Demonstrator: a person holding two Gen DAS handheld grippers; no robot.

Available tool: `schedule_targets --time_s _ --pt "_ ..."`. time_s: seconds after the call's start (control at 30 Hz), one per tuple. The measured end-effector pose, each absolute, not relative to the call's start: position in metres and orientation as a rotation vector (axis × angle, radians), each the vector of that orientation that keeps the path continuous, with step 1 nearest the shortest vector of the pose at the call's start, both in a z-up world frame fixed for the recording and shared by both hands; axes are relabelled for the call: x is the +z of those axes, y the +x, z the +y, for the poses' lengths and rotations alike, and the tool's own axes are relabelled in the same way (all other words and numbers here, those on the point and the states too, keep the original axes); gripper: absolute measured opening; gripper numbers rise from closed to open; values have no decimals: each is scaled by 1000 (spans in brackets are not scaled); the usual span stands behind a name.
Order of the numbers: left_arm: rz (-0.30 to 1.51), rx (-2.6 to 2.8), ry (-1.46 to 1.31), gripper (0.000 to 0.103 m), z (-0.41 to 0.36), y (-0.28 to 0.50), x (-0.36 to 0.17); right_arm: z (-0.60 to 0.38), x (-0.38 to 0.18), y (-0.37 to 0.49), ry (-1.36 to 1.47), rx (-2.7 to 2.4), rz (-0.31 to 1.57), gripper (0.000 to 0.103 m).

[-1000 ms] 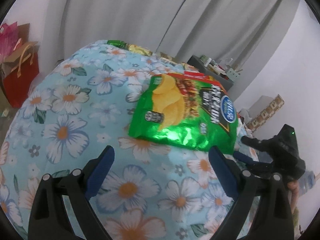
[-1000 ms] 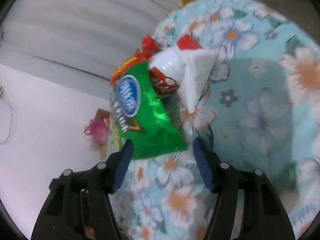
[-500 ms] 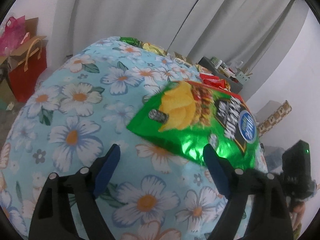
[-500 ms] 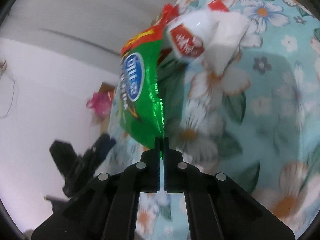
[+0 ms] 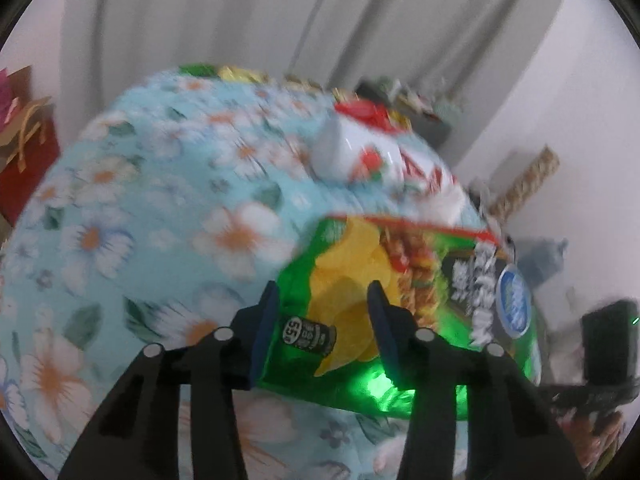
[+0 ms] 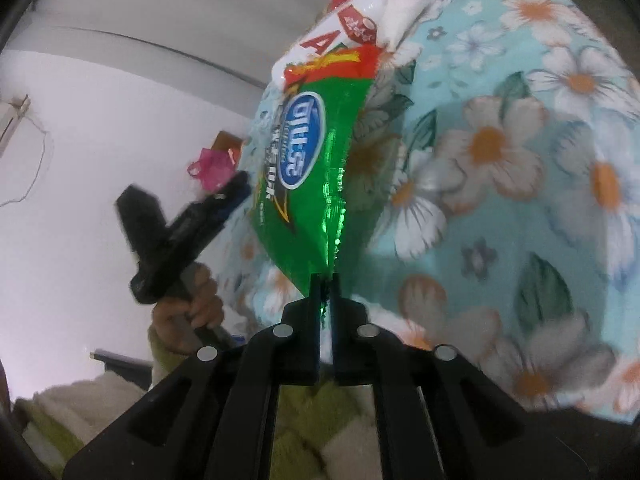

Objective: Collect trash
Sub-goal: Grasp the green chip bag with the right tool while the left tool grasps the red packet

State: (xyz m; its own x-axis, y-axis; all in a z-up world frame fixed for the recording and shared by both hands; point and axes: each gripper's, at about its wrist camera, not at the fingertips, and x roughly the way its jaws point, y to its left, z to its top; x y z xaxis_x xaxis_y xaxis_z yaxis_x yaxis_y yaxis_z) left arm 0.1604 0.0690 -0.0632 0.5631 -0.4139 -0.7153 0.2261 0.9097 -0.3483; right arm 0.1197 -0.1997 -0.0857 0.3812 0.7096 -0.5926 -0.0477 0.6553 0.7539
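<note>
Now the right gripper [image 6: 325, 280], low in the frame, pinches the green chip bag [image 6: 304, 168] by its edge above the floral bedspread [image 6: 520, 160]; the left gripper [image 5: 322, 300], jaws just closing, straddles its corner without pressing.

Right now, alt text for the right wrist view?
The right gripper is pinched shut on the bottom edge of a green chip bag, lifting it off a blue floral bedspread. A white wrapper lies beyond it, and to the left a hand holds the left gripper near the bag.
</note>
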Motion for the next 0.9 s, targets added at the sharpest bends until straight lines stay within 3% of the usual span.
schedule_targets --time_s 0.03,0.1,0.27,0.47,0.53,0.83,0.9 --pt "905 -380 -220 43 65 160 -66 -203 -86 121 726 517 1071 23" --pt "915 -369 -207 43 61 160 -71 -213 -87 127 743 472 1038 38" --pt "921 -365 -207 43 60 162 -71 -231 -98 145 828 417 998 40" --pt "924 -359 -179 43 56 163 -72 -218 -99 170 843 440 973 39" --pt "927 -364 -175 43 55 162 -71 -211 -99 173 830 452 978 25" --pt "889 -386 -142 43 58 198 -31 -240 -113 167 875 467 955 9" --pt "875 -402 -136 47 51 217 -18 -252 -112 159 890 473 945 8"
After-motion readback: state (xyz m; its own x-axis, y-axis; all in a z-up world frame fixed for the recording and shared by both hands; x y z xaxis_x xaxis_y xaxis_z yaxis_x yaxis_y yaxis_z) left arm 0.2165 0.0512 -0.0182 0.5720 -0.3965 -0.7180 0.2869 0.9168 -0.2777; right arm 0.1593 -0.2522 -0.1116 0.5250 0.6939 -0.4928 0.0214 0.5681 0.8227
